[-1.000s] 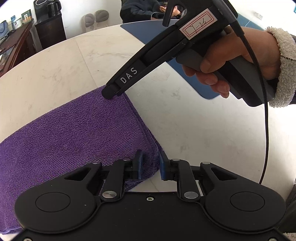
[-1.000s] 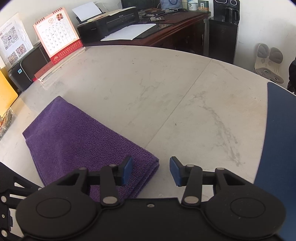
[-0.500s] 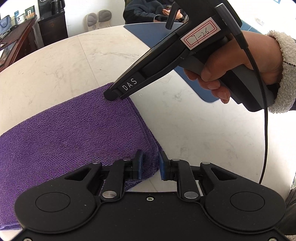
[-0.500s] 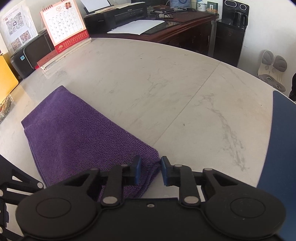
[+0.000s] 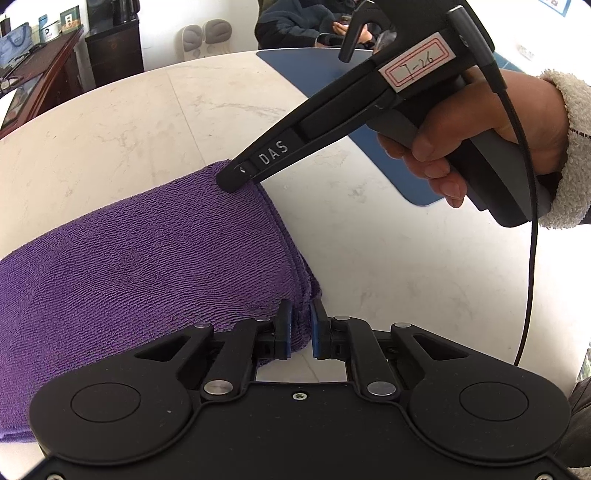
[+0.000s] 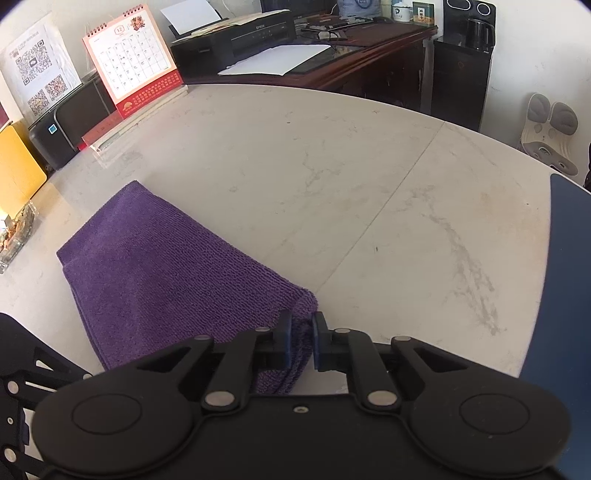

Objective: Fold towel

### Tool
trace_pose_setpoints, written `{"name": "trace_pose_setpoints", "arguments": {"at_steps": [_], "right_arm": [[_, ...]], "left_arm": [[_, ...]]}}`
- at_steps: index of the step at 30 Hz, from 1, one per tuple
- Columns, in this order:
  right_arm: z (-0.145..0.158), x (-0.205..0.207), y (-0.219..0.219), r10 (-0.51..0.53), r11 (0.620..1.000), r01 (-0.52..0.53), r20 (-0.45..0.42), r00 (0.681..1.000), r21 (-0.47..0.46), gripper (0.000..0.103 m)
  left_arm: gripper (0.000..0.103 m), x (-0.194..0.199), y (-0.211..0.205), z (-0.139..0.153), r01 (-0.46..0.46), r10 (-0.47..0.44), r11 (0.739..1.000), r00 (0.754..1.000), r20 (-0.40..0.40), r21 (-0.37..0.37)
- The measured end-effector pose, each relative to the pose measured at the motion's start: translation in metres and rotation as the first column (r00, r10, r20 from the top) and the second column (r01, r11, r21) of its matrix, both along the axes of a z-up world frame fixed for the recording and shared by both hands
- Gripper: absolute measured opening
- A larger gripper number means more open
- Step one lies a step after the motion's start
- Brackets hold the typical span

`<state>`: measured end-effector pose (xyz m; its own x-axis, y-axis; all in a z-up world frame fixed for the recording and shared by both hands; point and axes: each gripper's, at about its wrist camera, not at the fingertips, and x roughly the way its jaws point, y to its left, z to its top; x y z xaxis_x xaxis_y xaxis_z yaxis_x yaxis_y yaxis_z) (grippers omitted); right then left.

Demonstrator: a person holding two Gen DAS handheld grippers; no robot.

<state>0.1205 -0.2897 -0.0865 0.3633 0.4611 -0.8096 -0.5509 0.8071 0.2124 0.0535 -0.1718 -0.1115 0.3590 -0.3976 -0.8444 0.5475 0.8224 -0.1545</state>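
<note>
A purple towel [image 5: 140, 266] lies folded in several layers on the pale marble table [image 5: 388, 258]. My left gripper [image 5: 301, 332] is shut on the towel's near right corner. In the left wrist view the right gripper [image 5: 231, 181] comes in from the upper right, held by a hand [image 5: 480, 147], with its tip on the towel's far right corner. In the right wrist view the right gripper [image 6: 301, 339] is shut on that corner of the towel [image 6: 166, 273], cloth pinched between its blue pads [image 6: 285, 341].
A blue mat [image 5: 332, 74] lies on the table beyond the right gripper. A desk calendar [image 6: 135, 59], a black box [image 6: 66, 129] and a yellow item [image 6: 18, 170] stand at the table's far left edge. A dark desk with a printer [image 6: 251, 33] is behind. A seated person [image 5: 295, 22] is at the back.
My right gripper went from open beside the towel's corner to shut on it. The left gripper stayed shut on its corner; the towel edge has lifted a little.
</note>
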Motion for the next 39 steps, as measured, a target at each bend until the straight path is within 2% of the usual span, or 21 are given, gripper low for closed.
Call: {"name": "trace_pose_setpoints", "arguments": {"at_steps": [6, 7, 22, 39], "right_arm": [[0.003, 0.0, -0.002, -0.016, 1.0, 0.016, -0.01, 1.0, 0.019, 0.009], [0.004, 0.0, -0.002, -0.019, 1.0, 0.019, -0.011, 1.0, 0.021, 0.009], [0.022, -0.006, 0.007, -0.05, 0.999, 0.05, 0.011, 0.999, 0.019, 0.009], [0.052, -0.006, 0.041, -0.057, 0.998, 0.057, 0.055, 0.997, 0.007, 0.009]], "left_arm": [[0.006, 0.003, 0.009, 0.001, -0.031, 0.031, 0.999, 1.0, 0.003, -0.025], [0.006, -0.009, 0.017, 0.006, -0.032, 0.032, 0.999, 0.999, 0.004, -0.027], [0.006, -0.02, 0.043, 0.034, -0.063, 0.066, 0.994, 0.998, 0.022, -0.091], [0.006, -0.03, 0.095, 0.059, -0.1, 0.108, 0.973, 0.994, 0.029, -0.207]]}}
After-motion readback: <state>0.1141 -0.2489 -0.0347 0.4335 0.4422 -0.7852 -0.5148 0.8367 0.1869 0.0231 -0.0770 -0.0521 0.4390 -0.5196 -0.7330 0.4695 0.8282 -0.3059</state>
